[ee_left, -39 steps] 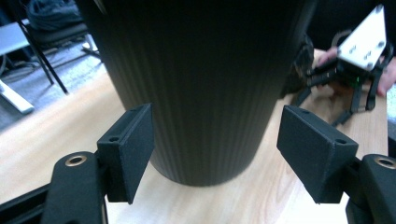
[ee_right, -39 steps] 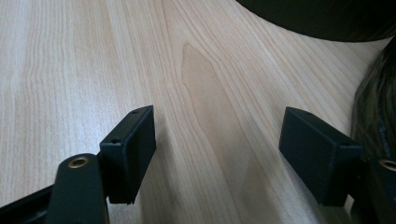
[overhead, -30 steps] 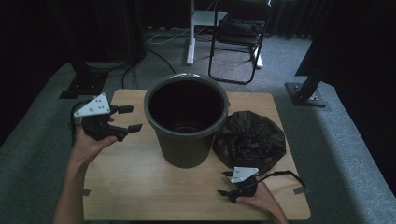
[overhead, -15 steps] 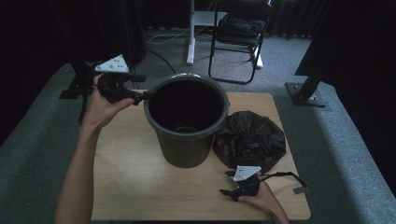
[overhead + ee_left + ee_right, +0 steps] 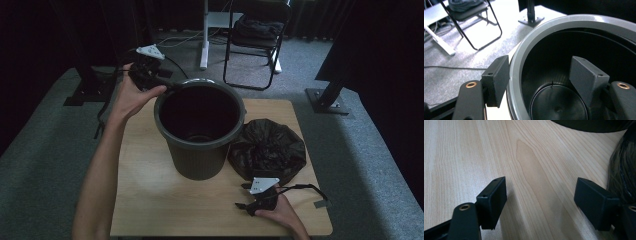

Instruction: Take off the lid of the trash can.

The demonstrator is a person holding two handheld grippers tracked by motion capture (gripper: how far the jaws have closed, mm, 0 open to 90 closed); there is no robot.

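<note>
A dark grey bucket [image 5: 200, 150] stands upright in the middle of the wooden table [image 5: 150, 200], and it holds nothing. My left gripper [image 5: 167, 86] is at its far-left rim [image 5: 544, 27]. Its jaws straddle the rim, one outside and one inside. My left gripper [image 5: 541, 80] is open and its jaws have just been closing around the rim, with a gap left at the inner pad [image 5: 586, 77]. A stuffed black bag [image 5: 267, 150] lies right of the bucket. My right gripper [image 5: 242, 196] rests on the table in front of the bag, open with only bare wood between its jaws [image 5: 541, 200]. The bag [image 5: 624, 170] is beside its right jaw.
A black folding chair [image 5: 255, 40] with dark cloth on its seat stands on the grey carpet behind the table. A white post [image 5: 204, 35] is to its left. Black stand feet sit at far right [image 5: 327, 100] and far left [image 5: 82, 92].
My left hand has risen from the table's left side and moved away and rightward to the bucket's far-left rim. The right hand has stayed in place.
</note>
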